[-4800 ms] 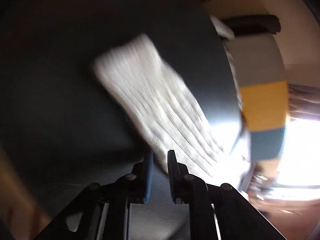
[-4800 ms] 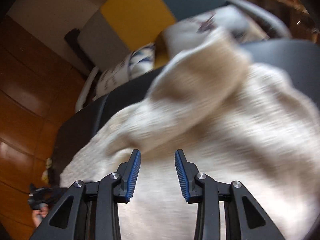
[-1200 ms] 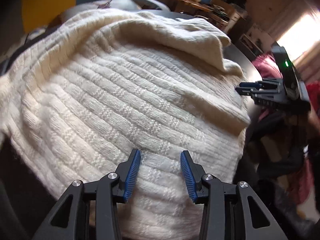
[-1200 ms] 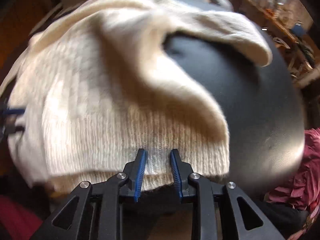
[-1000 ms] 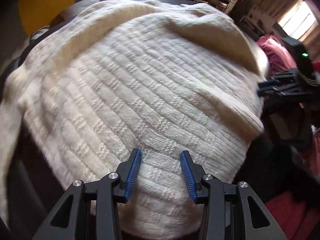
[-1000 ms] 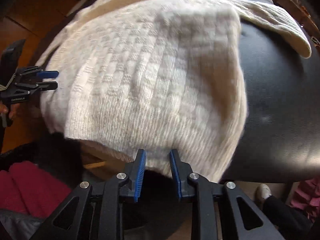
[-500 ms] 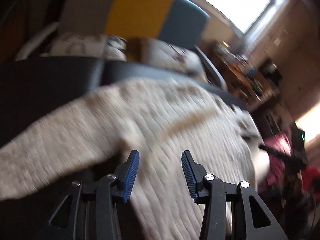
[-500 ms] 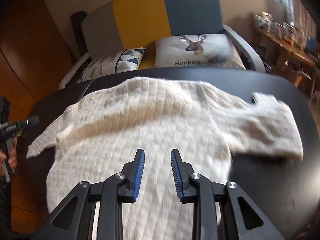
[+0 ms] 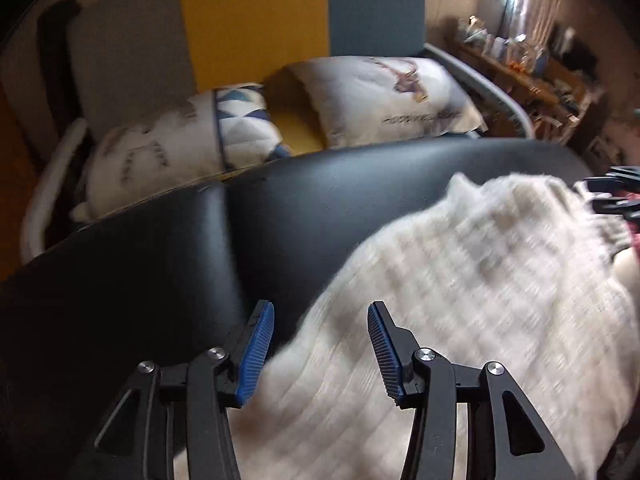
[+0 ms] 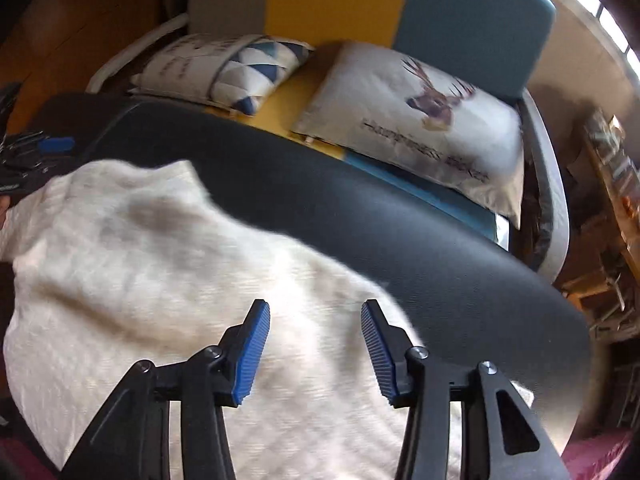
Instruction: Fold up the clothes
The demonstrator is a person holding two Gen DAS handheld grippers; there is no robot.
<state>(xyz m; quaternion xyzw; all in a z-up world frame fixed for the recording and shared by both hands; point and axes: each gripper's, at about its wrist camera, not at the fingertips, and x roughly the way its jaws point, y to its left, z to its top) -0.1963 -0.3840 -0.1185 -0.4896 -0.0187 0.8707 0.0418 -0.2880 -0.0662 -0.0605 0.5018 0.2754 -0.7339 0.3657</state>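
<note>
cream cable-knit sweater spread on black worktop | left claw over left edge, spread, empty, just opening | right claw over right edge, likewise

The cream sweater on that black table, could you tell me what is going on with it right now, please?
A person is folding clothes with a handheld gripper in each hand. The cream knit sweater lies spread on the black table. Both the left gripper and the right gripper hover over it with jaws apart, which have just been opening; neither grips the fabric. A sofa with a deer cushion stands behind the table.
</note>
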